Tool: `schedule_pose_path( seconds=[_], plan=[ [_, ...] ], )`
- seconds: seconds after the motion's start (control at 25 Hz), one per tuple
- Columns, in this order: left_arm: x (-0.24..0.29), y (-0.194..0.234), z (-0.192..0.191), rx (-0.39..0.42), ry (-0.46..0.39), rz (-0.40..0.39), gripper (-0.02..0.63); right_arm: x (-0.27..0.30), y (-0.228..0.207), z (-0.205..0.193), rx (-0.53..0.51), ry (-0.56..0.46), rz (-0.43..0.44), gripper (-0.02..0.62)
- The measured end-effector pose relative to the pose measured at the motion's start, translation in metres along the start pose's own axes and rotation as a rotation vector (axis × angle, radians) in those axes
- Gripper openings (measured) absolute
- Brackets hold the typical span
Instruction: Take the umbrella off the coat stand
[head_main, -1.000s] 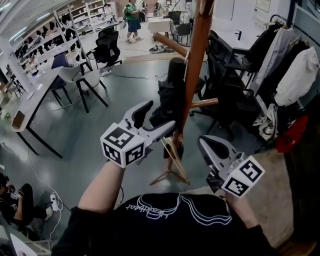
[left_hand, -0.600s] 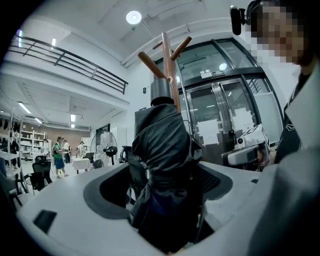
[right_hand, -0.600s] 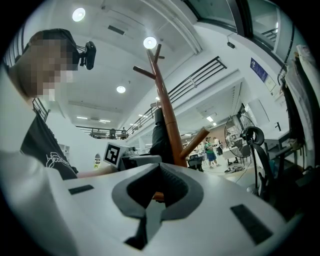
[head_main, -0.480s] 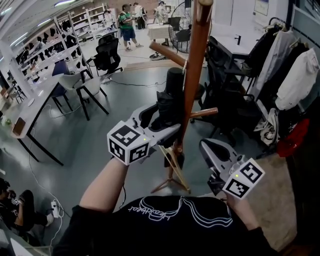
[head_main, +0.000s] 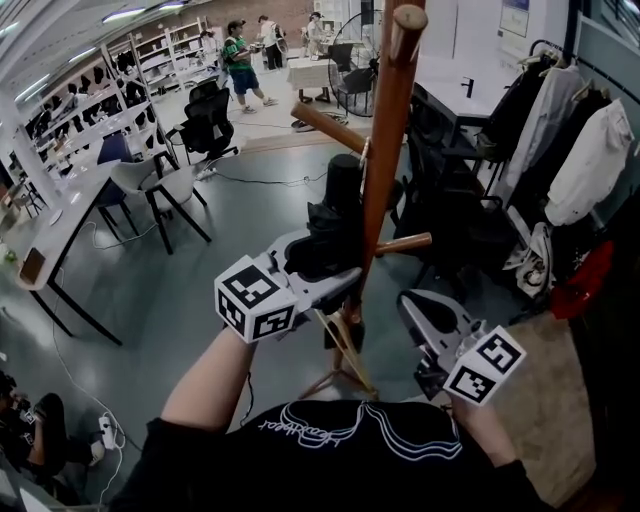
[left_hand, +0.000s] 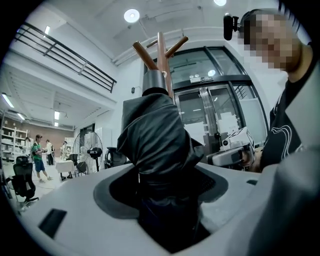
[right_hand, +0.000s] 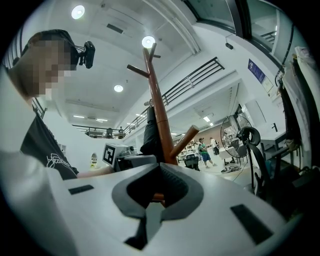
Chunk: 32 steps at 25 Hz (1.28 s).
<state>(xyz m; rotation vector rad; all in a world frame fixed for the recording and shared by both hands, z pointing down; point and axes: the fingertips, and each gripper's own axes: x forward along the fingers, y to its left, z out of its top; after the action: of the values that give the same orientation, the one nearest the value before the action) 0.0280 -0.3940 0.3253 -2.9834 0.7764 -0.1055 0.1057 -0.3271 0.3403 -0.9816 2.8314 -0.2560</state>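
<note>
Here the fingers (left_hand: 75, 202) of the left gripper (head_main: 325, 260) have just been closing and press on the folded black umbrella (head_main: 346, 185), not yet lifted off the coat stand (head_main: 386, 150), while the right gripper (head_main: 425, 305) hovers open and empty beside the pole.

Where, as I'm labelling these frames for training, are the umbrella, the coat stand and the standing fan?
umbrella (left_hand: 155, 135), left gripper view, on its folded black canopy.
coat stand (head_main: 376, 180), head view, on the upright wooden pole.
standing fan (right_hand: 248, 136), right gripper view, on its round cage.
</note>
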Motion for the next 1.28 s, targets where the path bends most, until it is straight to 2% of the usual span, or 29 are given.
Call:
schedule_pose_path(
  seconds=[0.6, 1.0, 1.28],
  plan=[
    [-0.003, 0.0, -0.003, -0.037, -0.016, -0.029, 0.258, 0.003, -0.008, -0.014, 0.021, 0.025, -0.019, 0.003],
    [-0.004, 0.006, 0.002, -0.085, -0.034, -0.056, 0.256, -0.001, -0.006, -0.009, 0.031, 0.026, -0.086, 0.003],
    [-0.016, 0.007, 0.009, -0.08, -0.035, -0.078, 0.255, 0.005, 0.011, -0.009, 0.044, 0.015, -0.125, 0.003]
  ],
)
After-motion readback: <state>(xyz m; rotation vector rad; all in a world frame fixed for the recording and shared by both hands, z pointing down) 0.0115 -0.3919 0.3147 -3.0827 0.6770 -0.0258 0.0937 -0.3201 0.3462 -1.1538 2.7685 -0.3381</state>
